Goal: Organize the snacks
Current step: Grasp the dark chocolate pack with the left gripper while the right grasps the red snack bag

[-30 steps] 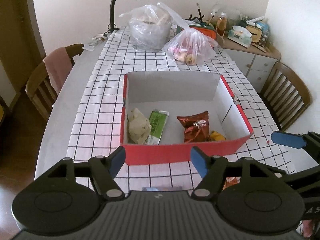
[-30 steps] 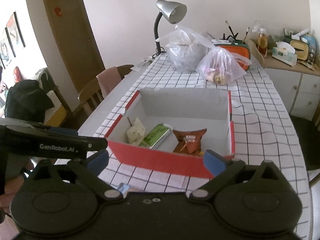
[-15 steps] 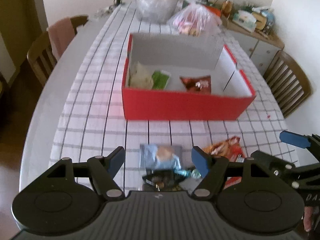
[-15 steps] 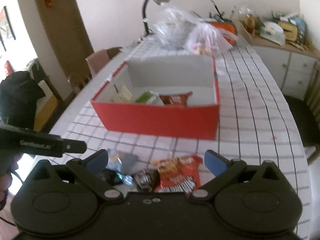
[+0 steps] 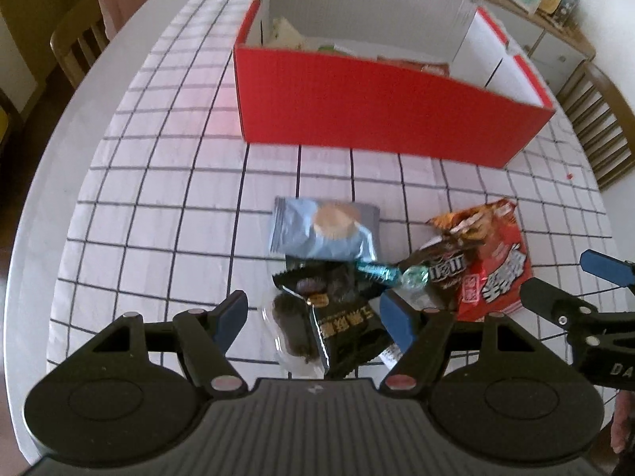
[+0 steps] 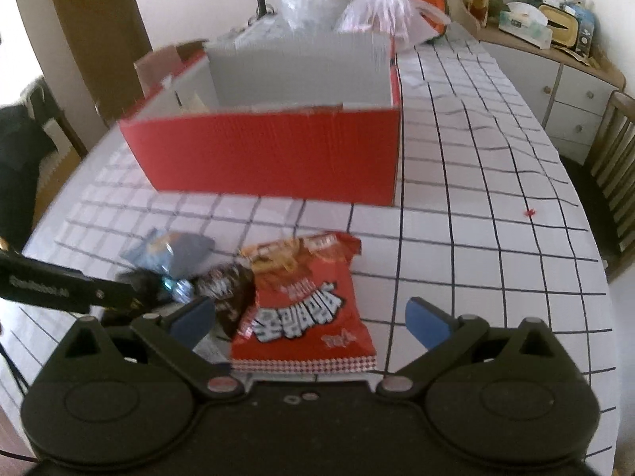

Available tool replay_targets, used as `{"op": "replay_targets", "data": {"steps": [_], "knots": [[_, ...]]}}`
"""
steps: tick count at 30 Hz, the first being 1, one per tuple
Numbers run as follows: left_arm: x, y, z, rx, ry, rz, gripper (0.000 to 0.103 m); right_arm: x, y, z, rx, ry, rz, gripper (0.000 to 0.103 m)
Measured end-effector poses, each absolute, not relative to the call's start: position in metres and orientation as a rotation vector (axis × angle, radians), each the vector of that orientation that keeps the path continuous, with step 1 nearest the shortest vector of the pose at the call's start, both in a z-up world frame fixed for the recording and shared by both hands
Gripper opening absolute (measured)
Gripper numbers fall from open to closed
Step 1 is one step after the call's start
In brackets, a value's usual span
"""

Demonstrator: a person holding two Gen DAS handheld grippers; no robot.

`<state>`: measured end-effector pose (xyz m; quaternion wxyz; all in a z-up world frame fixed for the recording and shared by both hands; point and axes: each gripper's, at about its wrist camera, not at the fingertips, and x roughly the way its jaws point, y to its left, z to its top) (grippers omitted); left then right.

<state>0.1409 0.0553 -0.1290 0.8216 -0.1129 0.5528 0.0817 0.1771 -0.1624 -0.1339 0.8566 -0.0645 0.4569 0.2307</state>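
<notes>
Two open jaws straddle black packet (image 5: 337, 317), red bag (image 6: 305, 309).

**Dining room around a checked tablecloth**

A white tablecloth (image 6: 496, 182) with a black grid covers the table. Wooden chairs (image 5: 79, 35) stand at its sides, one draped with pink cloth. A white cabinet (image 6: 571, 91) lines the pale wall beyond, near a brown door (image 6: 99, 12).

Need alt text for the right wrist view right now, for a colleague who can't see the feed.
The open right gripper hovers over a red snack bag lying flat on the checked tablecloth. Smaller wrapped snacks cluster to its left, and the red cardboard box stands behind them.
</notes>
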Motion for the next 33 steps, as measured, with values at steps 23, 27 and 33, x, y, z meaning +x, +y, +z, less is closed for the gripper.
{"op": "replay_targets", "data": {"steps": [23,27,33], "knots": [[0.157,0.051,-0.162,-0.221,1.278,0.204,0.073,0.196,-0.129,-0.173,-0.265,1.009,0.472,0.095],[0.157,0.052,-0.162,-0.219,1.278,0.195,0.073,0.195,-0.128,-0.173,-0.254,1.016,0.49,0.082],[0.154,0.058,-0.16,-0.244,1.275,0.199,0.054,0.194,-0.134,-0.17,-0.211,1.015,0.482,0.074]]}}
